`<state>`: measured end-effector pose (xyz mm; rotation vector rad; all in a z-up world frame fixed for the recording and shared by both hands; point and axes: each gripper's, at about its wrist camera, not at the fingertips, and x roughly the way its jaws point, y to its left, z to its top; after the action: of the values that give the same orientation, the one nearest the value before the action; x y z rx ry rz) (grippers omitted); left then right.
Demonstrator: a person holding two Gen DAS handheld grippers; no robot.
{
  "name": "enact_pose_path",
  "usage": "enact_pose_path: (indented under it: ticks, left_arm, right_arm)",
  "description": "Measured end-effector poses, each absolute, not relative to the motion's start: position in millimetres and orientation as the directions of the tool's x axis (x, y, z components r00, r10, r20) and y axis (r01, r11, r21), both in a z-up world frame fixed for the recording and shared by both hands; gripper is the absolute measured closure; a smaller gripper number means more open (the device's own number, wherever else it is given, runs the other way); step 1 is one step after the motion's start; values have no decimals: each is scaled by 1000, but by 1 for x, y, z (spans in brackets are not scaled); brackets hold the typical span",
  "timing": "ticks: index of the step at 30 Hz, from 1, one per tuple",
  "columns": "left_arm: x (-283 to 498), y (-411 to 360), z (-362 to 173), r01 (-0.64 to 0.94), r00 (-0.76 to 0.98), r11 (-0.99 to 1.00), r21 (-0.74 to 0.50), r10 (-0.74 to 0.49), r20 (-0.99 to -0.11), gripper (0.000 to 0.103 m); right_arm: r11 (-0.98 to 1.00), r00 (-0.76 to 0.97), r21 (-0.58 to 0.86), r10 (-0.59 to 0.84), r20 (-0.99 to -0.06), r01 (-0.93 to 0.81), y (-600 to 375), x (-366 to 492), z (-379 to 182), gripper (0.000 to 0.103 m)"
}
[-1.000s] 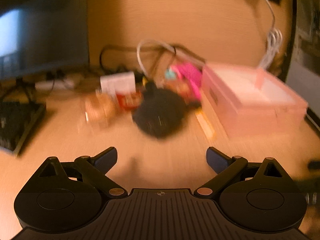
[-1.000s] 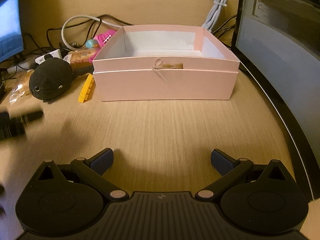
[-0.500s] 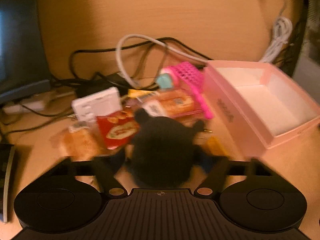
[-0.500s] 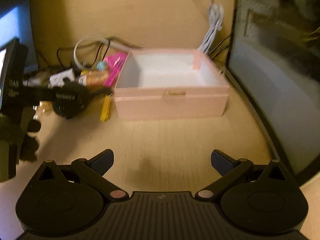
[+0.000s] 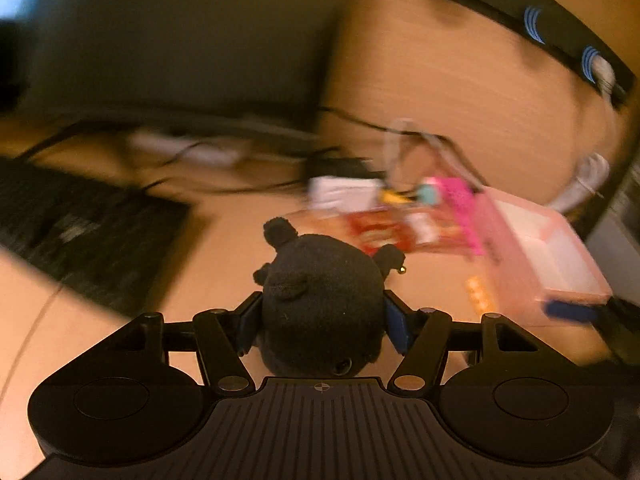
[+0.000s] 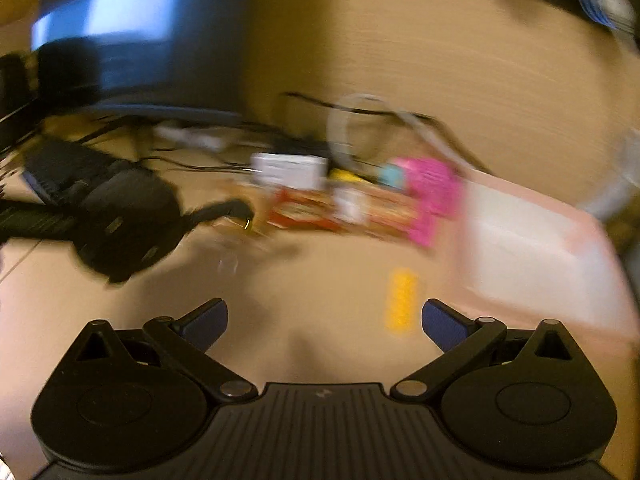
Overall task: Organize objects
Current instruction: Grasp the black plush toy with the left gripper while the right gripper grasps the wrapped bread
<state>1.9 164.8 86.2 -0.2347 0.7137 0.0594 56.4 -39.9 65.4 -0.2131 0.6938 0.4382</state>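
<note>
I have the black plush toy (image 5: 320, 300) clamped between the fingers of my left gripper (image 5: 322, 322), which have just been closing on it, and it looks lifted off the tabletop (image 5: 208, 264). My right gripper (image 6: 324, 320) has its fingers spread wide with nothing between them. The pink box (image 5: 556, 264) at the right looks empty, so I judge 0 items stowed. The snack packets (image 6: 344, 208), pink brush (image 6: 432, 196) and yellow block (image 6: 400, 300) lie left of it.
</note>
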Motion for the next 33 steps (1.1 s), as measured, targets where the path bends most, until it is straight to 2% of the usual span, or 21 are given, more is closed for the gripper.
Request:
enact_pose_path:
  ticks: [7, 9, 11, 13, 14, 19, 20, 25, 33]
  left_arm:
    - [-52, 222, 87, -305, 739, 929, -209, 93, -667, 36]
    - [-64, 234, 86, -342, 737, 912, -226, 111, -666, 36]
    - [-72, 243, 86, -370, 736, 898, -236, 128, -665, 36]
    - [-79, 247, 87, -386, 735, 891, -239, 141, -663, 36]
    - [-81, 249, 88, -389, 736, 890, -237, 145, -662, 36]
    - [-83, 253, 89, -389, 736, 890, -240, 143, -662, 36]
    - [-81, 253, 89, -385, 735, 891, -242, 137, -664, 36]
    - [-71, 236, 92, -309, 745, 922, -234, 82, -662, 36]
    - [-55, 173, 94, -67, 728, 970, -234, -113, -676, 36]
  right_arm:
    - [841, 613, -34, 366, -700, -541, 71, 123, 39, 1]
    - [841, 599, -47, 344, -723, -540, 92, 137, 28, 9]
    - [839, 591, -58, 330, -736, -541, 107, 145, 22, 10]
    - [832, 576, -62, 326, -750, -552, 118, 149, 18, 16]
    - [828, 566, -68, 318, -761, -556, 122, 150, 16, 24]
    - [811, 545, -74, 319, -776, -580, 121, 142, 19, 37]
    - [812, 539, -61, 327, -776, -580, 115, 138, 22, 40]
    - [797, 521, 4, 399, -754, -604, 73, 105, 49, 42]
    - [831, 565, 13, 391, -726, -557, -43, 26, 86, 42]
